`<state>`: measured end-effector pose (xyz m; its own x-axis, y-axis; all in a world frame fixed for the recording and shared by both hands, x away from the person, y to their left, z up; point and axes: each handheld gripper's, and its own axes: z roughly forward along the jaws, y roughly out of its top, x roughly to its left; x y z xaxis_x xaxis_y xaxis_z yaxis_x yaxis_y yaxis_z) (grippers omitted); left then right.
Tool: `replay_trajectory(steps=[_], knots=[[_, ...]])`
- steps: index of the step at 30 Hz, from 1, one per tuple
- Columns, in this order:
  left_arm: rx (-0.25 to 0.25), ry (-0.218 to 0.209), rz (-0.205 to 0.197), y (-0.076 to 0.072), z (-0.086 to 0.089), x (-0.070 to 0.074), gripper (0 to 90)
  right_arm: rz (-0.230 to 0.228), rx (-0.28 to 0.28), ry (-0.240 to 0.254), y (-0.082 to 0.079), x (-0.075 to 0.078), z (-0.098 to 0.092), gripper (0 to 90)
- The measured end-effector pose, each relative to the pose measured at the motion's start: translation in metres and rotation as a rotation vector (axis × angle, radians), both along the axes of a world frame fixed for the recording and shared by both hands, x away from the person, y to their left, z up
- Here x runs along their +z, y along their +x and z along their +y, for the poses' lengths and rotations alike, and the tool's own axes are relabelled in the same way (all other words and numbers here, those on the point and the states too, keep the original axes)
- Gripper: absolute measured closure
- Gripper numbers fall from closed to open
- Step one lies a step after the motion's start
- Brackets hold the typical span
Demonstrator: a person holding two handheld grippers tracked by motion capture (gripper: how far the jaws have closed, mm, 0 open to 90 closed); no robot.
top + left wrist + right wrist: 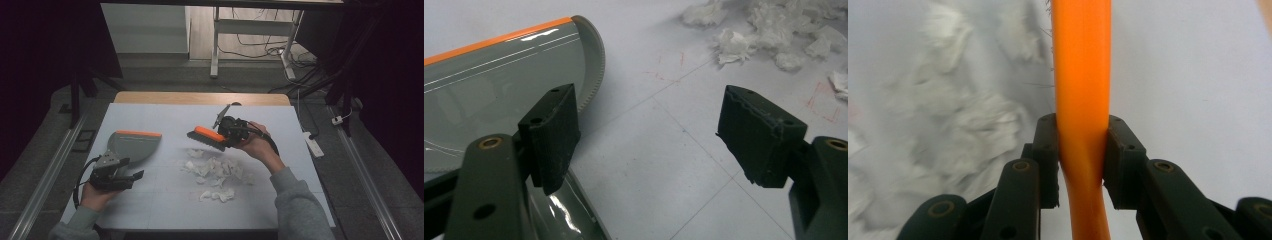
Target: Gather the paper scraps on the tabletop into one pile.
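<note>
Right tool (226, 136) is clenching the orange brush (206, 138) by its handle, hovering above the tissue scraps (214, 172) on the counter (150, 200). Left tool (131, 177) is gaping empty beside the dustpan (132, 145); unheld, that pan may be sliding, scattering scraps.

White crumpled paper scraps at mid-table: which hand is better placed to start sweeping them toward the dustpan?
Right, probably. The right gripper is shut on the orange-handled black-bristled brush, right behind the white crumpled paper scraps. The left gripper is open beside the grey orange-edged plastic dustpan, holding nothing.
</note>
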<state>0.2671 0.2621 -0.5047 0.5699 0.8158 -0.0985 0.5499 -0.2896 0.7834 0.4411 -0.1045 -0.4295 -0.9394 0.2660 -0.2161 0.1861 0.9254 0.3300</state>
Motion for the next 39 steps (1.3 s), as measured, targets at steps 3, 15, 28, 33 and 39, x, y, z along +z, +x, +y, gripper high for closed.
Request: replay_trajectory(steps=[3,15,28,33,39], knots=[[0.000,0.000,0.000,0.000,0.000,0.000,25.8,-0.031,0.022,-0.079,0.010,-0.010,0.018,70.6],[-0.005,-0.009,-0.003,0.000,0.002,-0.001,25.8,0.000,0.135,-0.191,-0.004,-0.022,0.049,70.8],[-0.001,-0.011,0.000,0.000,0.002,0.000,25.7,0.079,0.140,-0.059,-0.015,-0.008,0.016,70.6],[0.001,-0.013,0.001,0.000,0.002,0.000,25.7,0.082,0.054,0.050,-0.010,0.002,0.007,70.6],[0.003,-0.015,0.003,0.001,0.003,-0.001,25.8,0.111,0.021,0.189,-0.020,0.017,0.008,70.7]])
